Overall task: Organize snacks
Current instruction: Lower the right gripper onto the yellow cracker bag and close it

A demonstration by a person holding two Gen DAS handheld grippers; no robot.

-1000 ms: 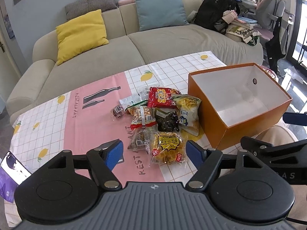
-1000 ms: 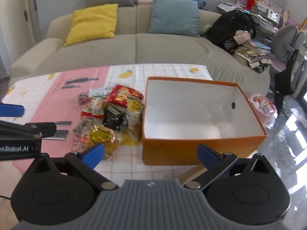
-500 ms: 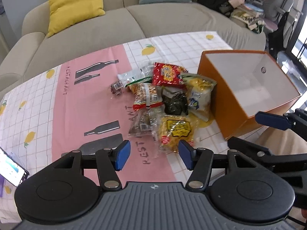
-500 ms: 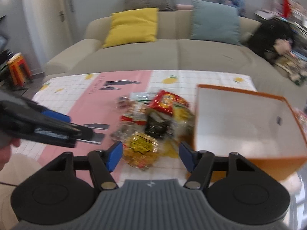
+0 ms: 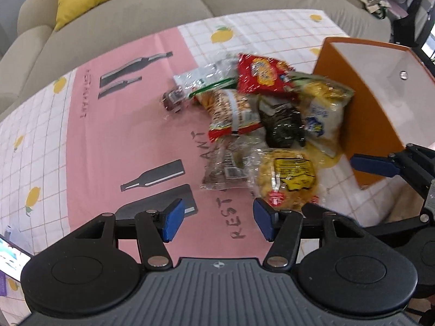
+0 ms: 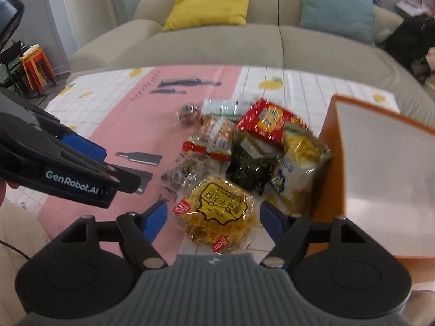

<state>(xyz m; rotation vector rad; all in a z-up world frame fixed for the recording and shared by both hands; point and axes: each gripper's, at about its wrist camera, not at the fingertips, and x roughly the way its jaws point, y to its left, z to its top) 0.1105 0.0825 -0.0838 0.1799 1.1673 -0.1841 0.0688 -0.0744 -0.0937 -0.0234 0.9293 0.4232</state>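
Note:
A pile of snack packs lies on the pink and white tablecloth. It includes a red pack, a black pack and a yellow-white bag. The bag lies against the open orange box, whose white inside holds nothing. My left gripper hovers open over the pink cloth, just short of the pile, with nothing between its fingers. My right gripper straddles a round yellow noodle pack. Its jaws are opening and the pads stand clear of the pack.
A beige sofa with a yellow cushion and a blue cushion runs behind the table. A phone lies at the near left table edge. Stacked stools stand far left. The box wall is close to my right finger.
Both grippers came down and closer to the pile. The left jaws narrowed. The right gripper swung left from the box to the pile, narrowed, then widened around the yellow noodle pack.

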